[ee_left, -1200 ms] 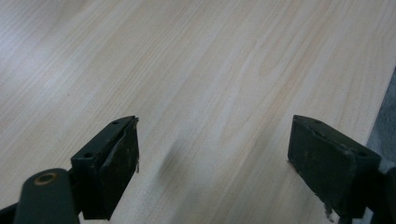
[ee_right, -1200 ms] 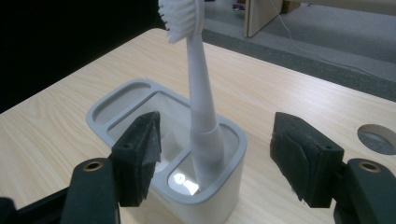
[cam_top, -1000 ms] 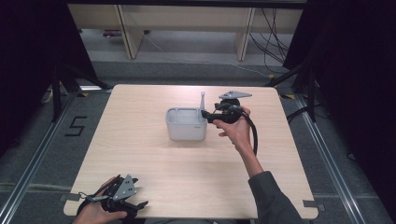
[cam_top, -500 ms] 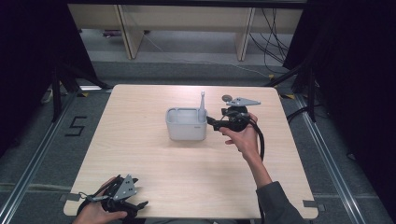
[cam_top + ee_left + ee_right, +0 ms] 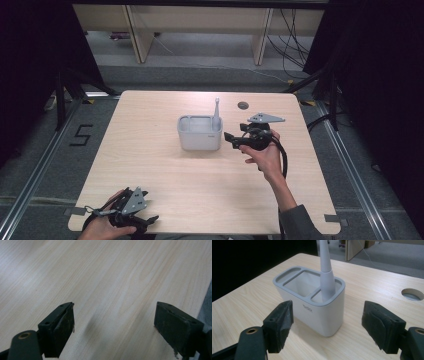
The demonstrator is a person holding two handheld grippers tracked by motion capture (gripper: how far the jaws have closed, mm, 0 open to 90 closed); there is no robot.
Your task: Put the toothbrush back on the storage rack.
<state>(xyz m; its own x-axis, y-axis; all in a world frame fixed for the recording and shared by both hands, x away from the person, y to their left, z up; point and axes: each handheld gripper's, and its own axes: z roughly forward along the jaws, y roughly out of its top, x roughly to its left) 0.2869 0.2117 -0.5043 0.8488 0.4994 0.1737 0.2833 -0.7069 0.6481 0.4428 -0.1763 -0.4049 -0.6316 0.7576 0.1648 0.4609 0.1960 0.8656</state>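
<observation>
A grey-rimmed white holder with three compartments stands at the table's middle. A grey utensil handle stands upright in its right-hand compartment. My right gripper hovers just right of the holder and points at it. It is open, its jaws have just been opening, and nothing is between them. My left gripper rests open at the table's front left corner over bare wood.
The light wooden table has a round cable hole behind the right gripper. Shelving legs and loose cables lie on the floor beyond the far edge. Dark curtains flank both sides.
The right gripper has drawn back from the utensil handle, moving right and toward the person. The handle stays standing in the holder. The left gripper has not moved.
</observation>
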